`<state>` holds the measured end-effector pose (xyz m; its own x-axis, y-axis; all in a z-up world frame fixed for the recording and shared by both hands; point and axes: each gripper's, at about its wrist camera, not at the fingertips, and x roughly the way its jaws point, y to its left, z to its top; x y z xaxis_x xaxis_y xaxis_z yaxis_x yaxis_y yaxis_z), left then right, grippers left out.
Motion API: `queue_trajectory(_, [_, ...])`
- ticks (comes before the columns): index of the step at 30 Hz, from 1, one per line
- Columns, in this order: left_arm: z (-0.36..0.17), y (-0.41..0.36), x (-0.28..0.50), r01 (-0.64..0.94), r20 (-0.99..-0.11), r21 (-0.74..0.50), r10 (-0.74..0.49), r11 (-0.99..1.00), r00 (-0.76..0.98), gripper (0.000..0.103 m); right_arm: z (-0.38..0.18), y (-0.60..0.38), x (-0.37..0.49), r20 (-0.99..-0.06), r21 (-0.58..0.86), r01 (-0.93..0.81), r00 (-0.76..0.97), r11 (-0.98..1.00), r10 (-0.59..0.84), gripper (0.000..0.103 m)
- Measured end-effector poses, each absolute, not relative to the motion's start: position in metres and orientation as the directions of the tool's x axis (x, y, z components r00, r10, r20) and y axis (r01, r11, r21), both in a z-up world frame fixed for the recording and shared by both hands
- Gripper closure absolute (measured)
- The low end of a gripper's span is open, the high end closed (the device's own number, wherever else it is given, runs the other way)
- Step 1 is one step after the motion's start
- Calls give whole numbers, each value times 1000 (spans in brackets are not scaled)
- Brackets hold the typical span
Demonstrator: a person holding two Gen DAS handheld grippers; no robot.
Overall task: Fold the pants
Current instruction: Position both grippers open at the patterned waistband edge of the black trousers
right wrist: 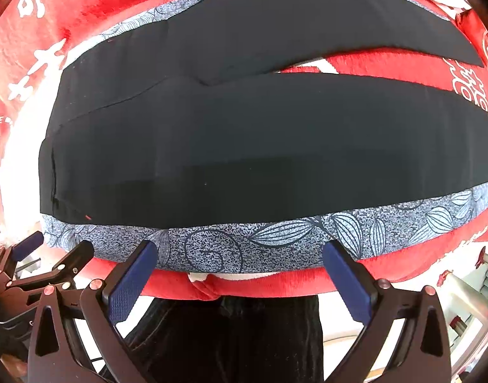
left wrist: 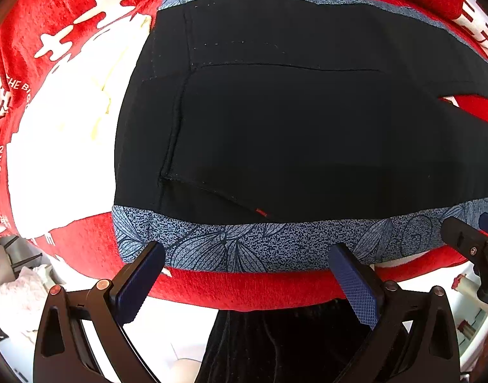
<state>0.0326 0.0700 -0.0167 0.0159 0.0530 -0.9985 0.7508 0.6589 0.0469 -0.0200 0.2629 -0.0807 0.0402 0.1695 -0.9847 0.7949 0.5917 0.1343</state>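
Observation:
Black pants (left wrist: 292, 127) with blue-grey floral side stripes (left wrist: 244, 249) lie flat on a red printed cloth (left wrist: 84, 32). The waist end sits to the left in the left wrist view; both legs (right wrist: 260, 146) run to the right in the right wrist view, slightly apart at the far end. My left gripper (left wrist: 248, 255) is open and empty, its fingers at the near floral stripe close to the waist. My right gripper (right wrist: 240, 252) is open and empty at the same stripe (right wrist: 276, 239), further along the leg. Each gripper shows at the edge of the other's view.
The red cloth (right wrist: 260, 282) covers the table and drops over the near edge. The person's dark trousers (right wrist: 228, 335) are just below that edge. White crumpled material (left wrist: 17, 296) and clutter lie off the table at the lower left.

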Motion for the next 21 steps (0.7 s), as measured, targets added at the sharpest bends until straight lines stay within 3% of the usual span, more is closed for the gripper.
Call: queue_trajectory(21, [-9,178,128,744,-998,47,59,666,11,0,-81,266,-15,-984,133,789,35,600,172,0])
